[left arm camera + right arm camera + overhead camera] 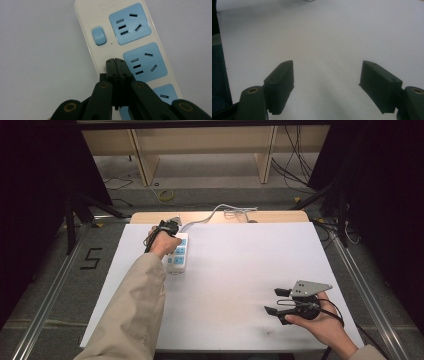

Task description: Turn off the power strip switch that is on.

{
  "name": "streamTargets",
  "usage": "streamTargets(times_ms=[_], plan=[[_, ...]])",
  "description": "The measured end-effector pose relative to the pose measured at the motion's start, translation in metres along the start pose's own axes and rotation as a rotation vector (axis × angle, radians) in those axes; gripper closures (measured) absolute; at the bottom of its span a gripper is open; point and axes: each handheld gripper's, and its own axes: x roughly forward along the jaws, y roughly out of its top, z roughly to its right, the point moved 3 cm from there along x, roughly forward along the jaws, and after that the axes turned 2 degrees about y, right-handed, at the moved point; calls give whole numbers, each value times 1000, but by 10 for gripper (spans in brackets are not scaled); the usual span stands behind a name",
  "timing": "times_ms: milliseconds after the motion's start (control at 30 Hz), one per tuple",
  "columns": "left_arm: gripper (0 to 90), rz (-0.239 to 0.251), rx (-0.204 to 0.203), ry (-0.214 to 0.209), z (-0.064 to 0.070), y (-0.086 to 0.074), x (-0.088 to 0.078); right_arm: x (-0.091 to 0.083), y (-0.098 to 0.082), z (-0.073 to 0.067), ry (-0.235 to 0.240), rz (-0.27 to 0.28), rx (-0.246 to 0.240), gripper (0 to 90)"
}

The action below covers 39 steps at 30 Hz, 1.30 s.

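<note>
Power strip point(178, 254): white body, blue sockets, lying flat at the far left of the white tabletop point(240, 270), its pale cable point(212, 215) running off the far edge in the high view. Left gripper view adds detail: a blue rocker switch point(99, 36) beside the end socket, and the left gripper point(116, 61), fingers clenched together with nothing between them, tips over the strip's casing just below that switch; contact cannot be told. Right gripper point(277, 301): near right of the tabletop, well apart from the strip, fingers released and wide over bare surface in its own view.
</note>
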Motion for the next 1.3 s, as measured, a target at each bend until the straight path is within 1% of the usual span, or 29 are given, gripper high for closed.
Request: streamTargets(times_ms=[267, 433, 767, 867, 933, 967, 1067, 1200, 1300], plan=[[900, 0, -4, 1, 0, 0, 0, 0, 0, 0, -5, 0, 1, 278], [900, 1, 4, 13, 1, 0, 0, -1, 0, 0, -6, 5, 1, 277], [900, 3, 2, 14, 2, 0, 0, -1, 0, 0, -5, 3, -1, 278], [900, 4, -2, 8, 1, 0, 0, -1, 0, 0, -5, 4, -1, 278], [900, 7, 0, 8, 1, -1, 0, -1, 0, 0, -6, 4, -2, 277], [900, 5, 11, 10, 1, -1, -1, -1, 0, 0, -6, 5, -2, 278], [900, 11, 18, 23, 3, -1, 0, -1, 0, 0, -5, 3, -1, 278], [900, 8, 10, 14, 2, -1, -1, -1, 1, 0, -4, 5, 1, 278], [900, 8, 11, 15, 2, -1, -1, -1, 0, 0, -5, 3, 0, 278]])
